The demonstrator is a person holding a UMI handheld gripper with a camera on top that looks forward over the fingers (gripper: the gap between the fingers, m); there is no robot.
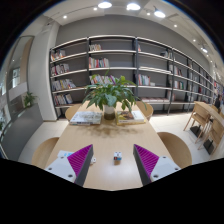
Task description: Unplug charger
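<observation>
My gripper (113, 163) is open, its two magenta pads wide apart above a light wooden table (110, 135). A small white and blue charger-like block (117, 156) stands on the table between the fingers, with clear gaps on both sides. A tiny white object (93, 154) lies on the table close to the left finger. I cannot make out any cable or socket.
A potted green plant (110, 95) stands at the table's far end with open books or papers (87, 117) beside it. Chairs (176, 148) flank the table. Bookshelves (120, 70) line the back wall. More tables and chairs (205, 115) stand at the right.
</observation>
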